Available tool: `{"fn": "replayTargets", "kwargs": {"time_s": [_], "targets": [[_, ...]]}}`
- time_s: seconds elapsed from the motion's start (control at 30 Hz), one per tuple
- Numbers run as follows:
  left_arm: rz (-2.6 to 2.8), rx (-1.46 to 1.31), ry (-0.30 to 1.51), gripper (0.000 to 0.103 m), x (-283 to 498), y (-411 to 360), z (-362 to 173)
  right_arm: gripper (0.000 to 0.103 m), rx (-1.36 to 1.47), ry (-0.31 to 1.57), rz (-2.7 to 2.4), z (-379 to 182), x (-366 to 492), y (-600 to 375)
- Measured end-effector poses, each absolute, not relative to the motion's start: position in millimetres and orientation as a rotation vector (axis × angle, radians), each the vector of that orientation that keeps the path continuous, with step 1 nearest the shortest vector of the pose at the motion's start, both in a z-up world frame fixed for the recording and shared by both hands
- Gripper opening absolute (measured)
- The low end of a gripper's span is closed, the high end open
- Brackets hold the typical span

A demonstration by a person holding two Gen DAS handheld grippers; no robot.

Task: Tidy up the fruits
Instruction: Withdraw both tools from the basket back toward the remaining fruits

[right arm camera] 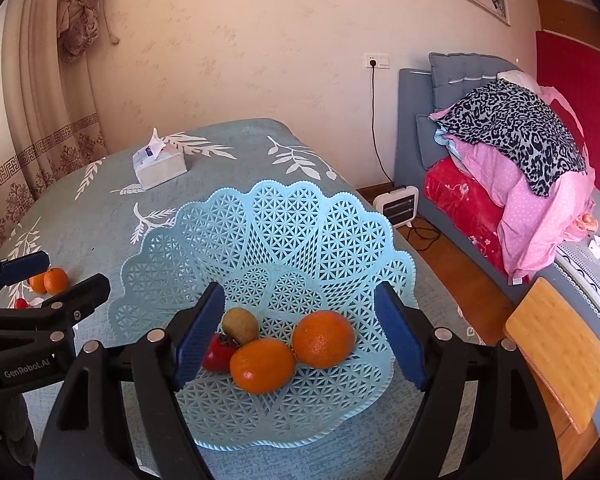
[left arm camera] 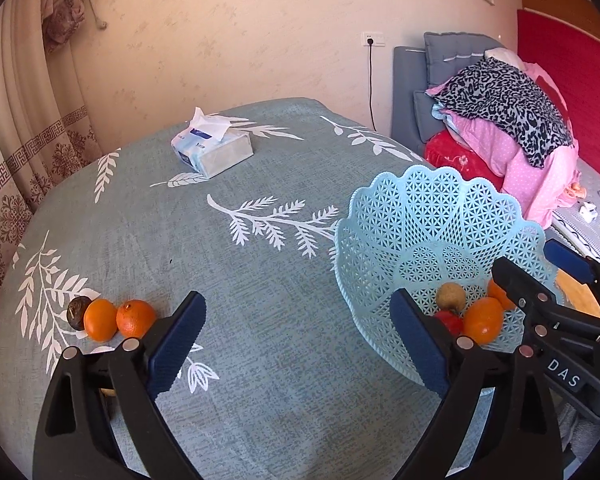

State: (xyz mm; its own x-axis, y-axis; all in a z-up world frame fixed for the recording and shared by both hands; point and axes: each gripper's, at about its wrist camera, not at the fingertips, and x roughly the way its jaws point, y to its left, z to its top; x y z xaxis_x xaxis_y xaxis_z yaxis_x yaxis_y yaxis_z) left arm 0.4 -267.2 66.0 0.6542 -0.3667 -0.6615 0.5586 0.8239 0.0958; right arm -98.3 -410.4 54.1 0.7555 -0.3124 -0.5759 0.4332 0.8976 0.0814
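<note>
1. Left wrist view: left gripper [left arm camera: 296, 344] spread wide, holding nothing; two oranges [left arm camera: 118, 319] and a dark fruit [left arm camera: 77, 312] at lower left on the tablecloth [left arm camera: 260, 280]; blue basket [left arm camera: 428, 224] at right.
2. Right wrist view: right gripper [right arm camera: 300, 340] released, straddling basket [right arm camera: 284, 224] centre, over kiwi [right arm camera: 240, 325], two oranges [right arm camera: 292, 350], red fruit [right arm camera: 216, 354].

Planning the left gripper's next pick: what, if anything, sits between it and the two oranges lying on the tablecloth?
Nothing visible. The open left gripper has bare grey leaf-print tablecloth between it and the two oranges.
</note>
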Motion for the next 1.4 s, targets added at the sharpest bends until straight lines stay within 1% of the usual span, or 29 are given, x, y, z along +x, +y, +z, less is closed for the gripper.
{"fn": "replayTargets", "kwargs": {"time_s": [0.33, 0.63, 0.9, 1.4], "targets": [[-0.496, 0.289, 0.678, 0.092, 2, -246, 62, 0.079, 0.213, 0.590, -0.380, 53, -96, -404], [-0.435, 0.246, 0.682, 0.092, 13, -210, 64, 0.079, 0.225, 0.560, -0.333, 58, -98, -395], [-0.340, 0.191, 0.694, 0.092, 32, -163, 63, 0.079, 0.213, 0.554, -0.297, 61, -98, -382], [-0.142, 0.113, 0.756, 0.092, 93, -70, 57, 0.079, 0.162, 0.596, -0.162, 64, -83, -341]]}}
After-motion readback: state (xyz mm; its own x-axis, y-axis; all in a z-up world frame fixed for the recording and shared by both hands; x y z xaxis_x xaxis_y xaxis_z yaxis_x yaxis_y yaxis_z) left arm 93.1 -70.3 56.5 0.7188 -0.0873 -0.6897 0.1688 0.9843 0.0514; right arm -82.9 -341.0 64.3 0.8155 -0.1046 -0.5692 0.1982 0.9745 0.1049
